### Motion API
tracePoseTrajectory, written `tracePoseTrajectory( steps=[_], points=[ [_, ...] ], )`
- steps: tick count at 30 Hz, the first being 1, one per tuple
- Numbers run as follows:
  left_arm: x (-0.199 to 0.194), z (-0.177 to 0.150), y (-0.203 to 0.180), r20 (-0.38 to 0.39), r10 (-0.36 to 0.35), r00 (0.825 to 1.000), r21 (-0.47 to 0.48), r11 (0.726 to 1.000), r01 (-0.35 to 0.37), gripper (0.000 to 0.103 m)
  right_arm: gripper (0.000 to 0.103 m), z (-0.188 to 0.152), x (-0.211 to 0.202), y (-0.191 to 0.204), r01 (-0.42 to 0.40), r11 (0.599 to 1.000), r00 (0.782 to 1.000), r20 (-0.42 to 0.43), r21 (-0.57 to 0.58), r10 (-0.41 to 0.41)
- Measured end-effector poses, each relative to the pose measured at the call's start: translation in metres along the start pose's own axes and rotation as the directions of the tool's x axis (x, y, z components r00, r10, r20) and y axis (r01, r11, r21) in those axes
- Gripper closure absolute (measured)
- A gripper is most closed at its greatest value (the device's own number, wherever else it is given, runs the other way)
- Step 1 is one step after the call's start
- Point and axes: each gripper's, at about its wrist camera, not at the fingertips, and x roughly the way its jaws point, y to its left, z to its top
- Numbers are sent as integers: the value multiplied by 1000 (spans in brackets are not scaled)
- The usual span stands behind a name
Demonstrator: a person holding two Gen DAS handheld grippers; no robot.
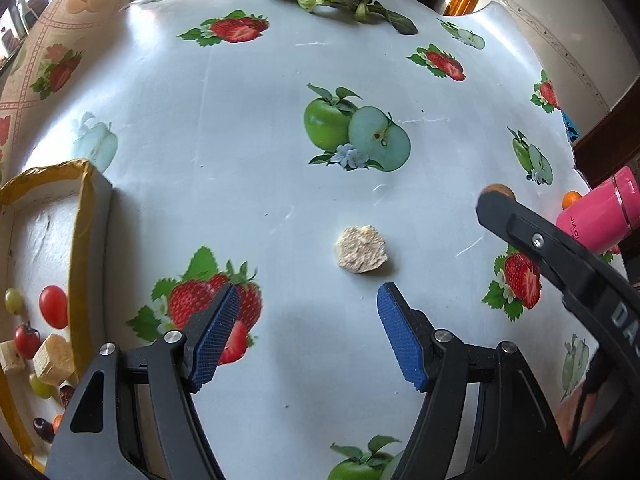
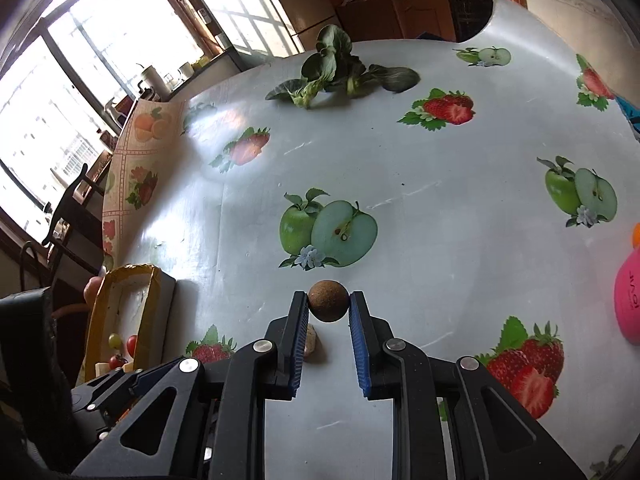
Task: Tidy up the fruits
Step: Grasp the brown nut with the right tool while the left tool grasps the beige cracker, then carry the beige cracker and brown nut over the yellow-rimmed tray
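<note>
The right gripper (image 2: 329, 305) is clamping a small round brown fruit (image 2: 328, 301); the left gripper (image 1: 308, 332) is gaping empty, a pale crumbly chunk (image 1: 362, 250) lying just ahead. Left of it, a yellow-taped white box (image 1: 80, 248) is holding grapes, cherry tomatoes and cubes.

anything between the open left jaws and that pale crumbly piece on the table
Nothing visible does. The pale piece lies alone on bare tablecloth just ahead of the open left gripper; the right gripper, gripping a brown ball, is off to the side.
</note>
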Motion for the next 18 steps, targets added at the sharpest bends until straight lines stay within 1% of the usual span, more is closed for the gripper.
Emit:
tracePoseTrajectory(
  steps=[2, 5, 6, 7, 8, 9, 10, 12, 18],
  points=[
    [8, 5, -13, -2, 0, 1000, 21, 1000, 0, 32, 82, -3, -10, -9, 1, 1000, 1000, 5, 24, -1],
    [24, 9, -28, -22, 25, 999, 53, 998, -23, 33, 82, -8, -19, -20, 4, 999, 1000, 7, 47, -5],
    [29, 9, -30, -27, 37, 999, 55, 998, -36, 37, 82, -9, -22, -23, 7, 999, 1000, 7, 52, -8],
    [28, 8, -33, 1, 59, 998, 70, 996, -59, 45, 82, -12, -25, -27, 10, 998, 1000, 6, 57, -10],
    [27, 8, -35, 13, 60, 998, 76, 995, -61, 53, 82, -14, -27, -30, 8, 998, 1000, 3, 64, -8],
    [26, 8, -35, 14, 53, 999, 76, 996, -53, 58, 82, -16, -28, -31, 4, 998, 1000, 1, 69, -4],
    [24, 8, -35, 11, 44, 999, 79, 996, -44, 77, 82, -18, -31, -31, 3, 998, 1000, 3, 70, -3],
    [21, 6, -32, -5, 19, 1000, 74, 997, -19, 77, 82, -20, -34, -30, 0, 998, 1000, 6, 66, -1],
    [4, -14, -13, 2, 28, 1000, 48, 998, -28, 77, 82, -27, -43, -18, -18, 999, 1000, 10, 48, 17]
  ],
)
